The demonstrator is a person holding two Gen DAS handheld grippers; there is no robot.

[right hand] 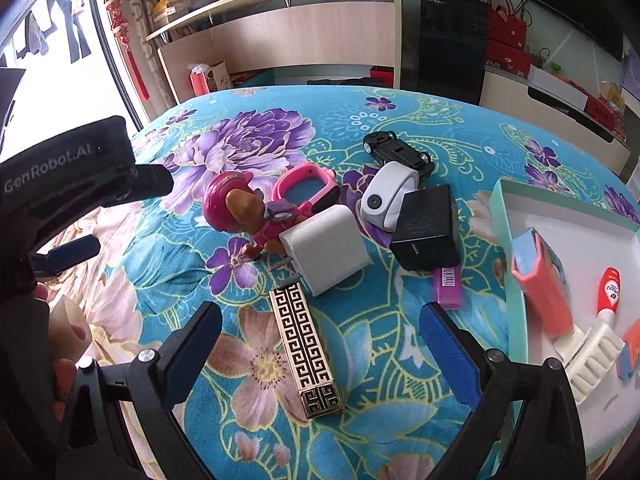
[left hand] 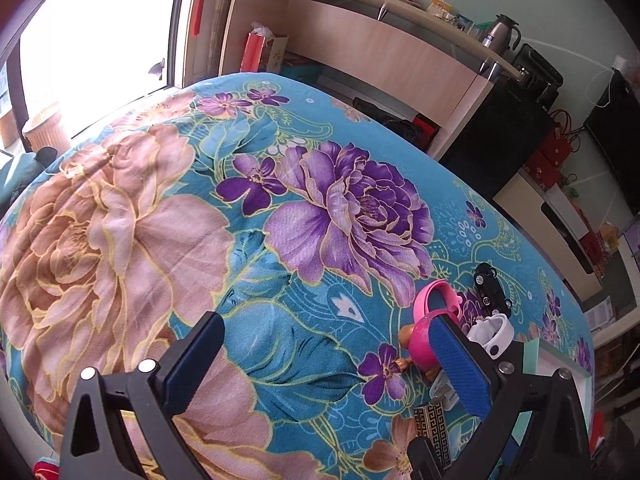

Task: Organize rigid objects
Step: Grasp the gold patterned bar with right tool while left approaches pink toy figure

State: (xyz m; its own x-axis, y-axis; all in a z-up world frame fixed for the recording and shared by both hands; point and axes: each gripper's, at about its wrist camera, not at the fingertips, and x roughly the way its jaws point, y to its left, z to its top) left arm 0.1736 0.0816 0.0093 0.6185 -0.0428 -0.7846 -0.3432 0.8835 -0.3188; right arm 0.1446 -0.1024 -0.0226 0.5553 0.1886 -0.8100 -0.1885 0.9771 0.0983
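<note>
Small rigid items lie clustered on a floral blanket (right hand: 168, 264). My right gripper (right hand: 320, 348) is open, its blue pads either side of a black-and-gold patterned bar (right hand: 306, 352) without touching it. Beyond it are a white charger (right hand: 324, 248), a black charger (right hand: 428, 232), a toy pup in a pink helmet (right hand: 240, 208), a pink watch (right hand: 304, 188), a grey-white watch (right hand: 386, 196), a black toy car (right hand: 398, 152) and a purple barcoded piece (right hand: 448, 286). My left gripper (left hand: 328, 360) is open over bare blanket, left of the toy pup (left hand: 424, 336) and the toy car (left hand: 490, 286).
A teal tray (right hand: 500, 220) at the right holds a salmon-and-blue box (right hand: 540, 280), a red-and-white tube (right hand: 608, 292) and a white comb-like piece (right hand: 592, 352). A hand (right hand: 68, 320) holds the left tool's housing (right hand: 68, 172). Shelves and cabinets (right hand: 300, 36) stand beyond the bed.
</note>
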